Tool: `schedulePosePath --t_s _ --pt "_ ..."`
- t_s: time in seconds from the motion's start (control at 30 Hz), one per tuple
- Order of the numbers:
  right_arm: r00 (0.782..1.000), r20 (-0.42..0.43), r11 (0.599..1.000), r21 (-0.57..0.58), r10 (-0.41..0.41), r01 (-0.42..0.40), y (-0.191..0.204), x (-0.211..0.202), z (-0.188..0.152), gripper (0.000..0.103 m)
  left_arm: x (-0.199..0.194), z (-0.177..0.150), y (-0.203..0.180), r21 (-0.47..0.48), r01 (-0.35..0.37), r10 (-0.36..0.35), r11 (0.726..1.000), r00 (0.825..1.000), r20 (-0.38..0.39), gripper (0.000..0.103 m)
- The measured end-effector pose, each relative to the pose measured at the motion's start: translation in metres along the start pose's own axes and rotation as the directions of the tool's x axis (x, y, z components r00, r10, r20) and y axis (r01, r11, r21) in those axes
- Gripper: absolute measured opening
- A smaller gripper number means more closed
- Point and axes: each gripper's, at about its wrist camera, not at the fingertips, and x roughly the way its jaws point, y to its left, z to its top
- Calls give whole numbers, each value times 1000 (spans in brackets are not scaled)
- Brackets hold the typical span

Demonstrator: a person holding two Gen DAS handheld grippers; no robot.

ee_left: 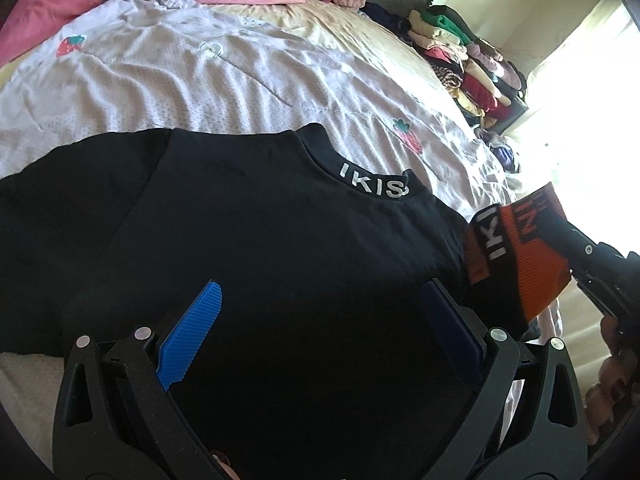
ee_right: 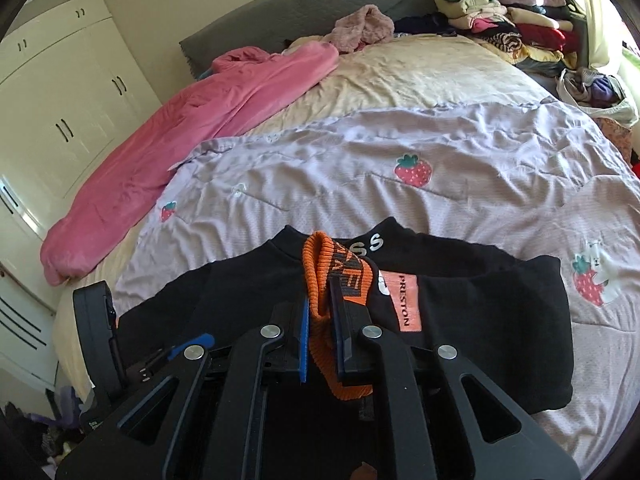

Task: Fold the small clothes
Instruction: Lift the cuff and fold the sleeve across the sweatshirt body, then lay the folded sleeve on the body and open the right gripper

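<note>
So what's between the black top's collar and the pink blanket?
In the right wrist view, only the lilac strawberry quilt lies between the collar and the pink blanket.

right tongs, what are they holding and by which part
The right tongs grip the black top by its orange ribbed cuff; the left tongs hold nothing.

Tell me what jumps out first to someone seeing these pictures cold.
The black sweater spread on the near side of the bed, with its bright orange cuff pinched in the right gripper above it. Behind it lie the lilac strawberry-print sheet and a pink blanket along the left edge. The left gripper hangs open over the sweater.
</note>
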Motion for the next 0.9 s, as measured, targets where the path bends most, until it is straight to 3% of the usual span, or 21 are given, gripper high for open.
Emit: schedulePosePath --t_s 0.13,0.3,0.4,0.47,0.63,0.7,0.77,0.83,0.9 --pt "1000 12 1000 14 -3 2 -8 -2 -2 24 0 0 2 -21 17 -17 1000 1000 6 94" --pt "998 10 998 -8 -65 65 -26 -11 -11 38 9 -4 -4 -9 46 -47 999 999 -24 91" --pt "993 6 992 -32 -119 119 -40 -19 -23 48 22 -11 -7 -21 72 -74 997 995 -65 82" --pt "989 5 988 -34 -149 150 -51 -25 -32 52 31 -16 -9 -36 89 -92 995 991 -93 68" --pt "982 18 982 -1 -191 191 -83 -49 -58 54 39 -21 -19 -10 58 -59 998 996 -69 63" --pt "980 25 980 20 -197 196 -94 -59 -66 54 40 -23 -25 15 47 -46 999 997 -54 54" --pt "979 36 979 34 -201 200 -101 -67 -70 54 44 -25 -31 29 52 -50 998 998 -47 39" --pt "977 50 978 51 -206 204 -108 -77 -74 54 48 -28 -38 55 35 -33 998 998 -44 36" --pt "975 60 975 64 -215 211 -113 -82 -77 54 47 -29 -43 95 2 -1 995 1000 -15 15"
